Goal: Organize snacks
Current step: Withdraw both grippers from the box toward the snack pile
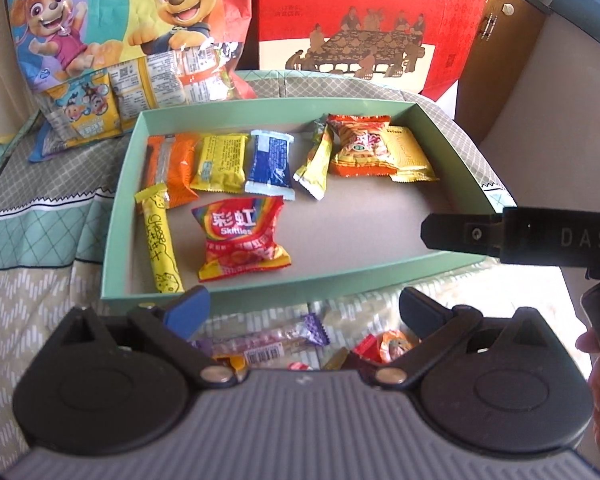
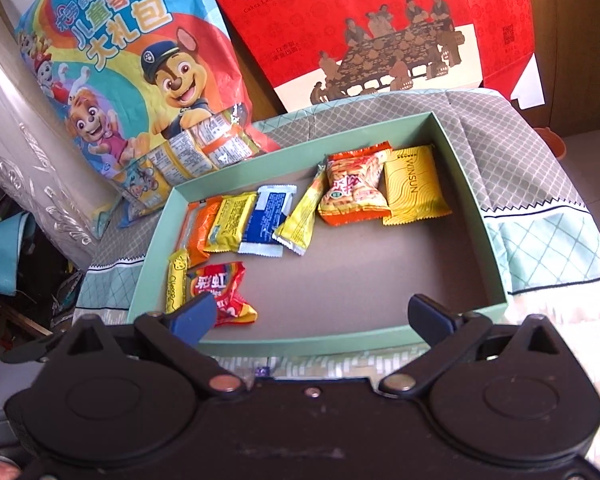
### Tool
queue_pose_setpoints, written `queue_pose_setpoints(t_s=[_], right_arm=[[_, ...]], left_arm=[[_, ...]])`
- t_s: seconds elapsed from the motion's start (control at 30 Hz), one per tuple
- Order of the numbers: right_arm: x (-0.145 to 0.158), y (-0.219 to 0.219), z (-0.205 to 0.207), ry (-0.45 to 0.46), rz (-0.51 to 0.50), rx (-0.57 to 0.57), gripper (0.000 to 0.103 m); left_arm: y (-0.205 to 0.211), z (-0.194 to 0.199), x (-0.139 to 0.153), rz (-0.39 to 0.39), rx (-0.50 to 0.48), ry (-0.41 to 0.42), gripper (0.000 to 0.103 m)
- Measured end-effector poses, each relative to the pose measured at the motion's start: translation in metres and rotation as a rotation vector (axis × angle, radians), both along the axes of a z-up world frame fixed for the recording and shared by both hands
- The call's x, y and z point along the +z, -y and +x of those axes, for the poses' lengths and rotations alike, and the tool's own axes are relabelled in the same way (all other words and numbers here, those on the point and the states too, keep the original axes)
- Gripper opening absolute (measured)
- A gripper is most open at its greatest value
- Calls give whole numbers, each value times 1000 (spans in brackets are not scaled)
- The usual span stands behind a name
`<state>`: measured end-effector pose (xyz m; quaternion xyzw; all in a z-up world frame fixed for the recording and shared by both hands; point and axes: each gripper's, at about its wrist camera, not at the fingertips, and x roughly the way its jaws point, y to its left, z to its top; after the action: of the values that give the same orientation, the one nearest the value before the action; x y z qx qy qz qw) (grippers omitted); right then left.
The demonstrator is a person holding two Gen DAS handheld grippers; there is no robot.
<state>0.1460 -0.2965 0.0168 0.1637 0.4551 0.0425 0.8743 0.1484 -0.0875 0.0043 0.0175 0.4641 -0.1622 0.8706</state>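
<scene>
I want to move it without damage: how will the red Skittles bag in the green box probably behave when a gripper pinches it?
The Skittles bag looks puffy and creased, so it will probably yield and crumple. Its glossy film may slip between fingers. Lying flat in the green box, it seems unlikely to roll.

snacks (image 1: 244, 236) in green tray (image 1: 260, 290), jaws apart

One green tray (image 1: 120, 216) held eight snack packets: one Skittles bag (image 1: 242, 240), one yellow cheese stick (image 1: 162, 244), one orange packet (image 1: 172, 168), three more yellow packets (image 1: 220, 162), one blue-and-white packet (image 1: 270, 164) and one orange-yellow bag (image 1: 360, 146). Behind stood one cartoon gift bag (image 1: 112, 12) and one red box (image 1: 372, 16).
</scene>
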Motion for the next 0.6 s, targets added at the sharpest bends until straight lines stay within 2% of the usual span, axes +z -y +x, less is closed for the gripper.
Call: queue_pose_setpoints(t_s=[0.27, 0.47, 0.6], right_arm=[[-37, 15, -48, -87, 27, -58, 103], [-57, 38, -71, -130, 73, -148, 103], [-64, 50, -82, -138, 79, -180, 94]], left_arm=[[15, -35, -28, -12, -48, -103, 103], [23, -29, -51, -34, -15, -186, 100], [28, -18, -65, -66, 21, -247, 93]])
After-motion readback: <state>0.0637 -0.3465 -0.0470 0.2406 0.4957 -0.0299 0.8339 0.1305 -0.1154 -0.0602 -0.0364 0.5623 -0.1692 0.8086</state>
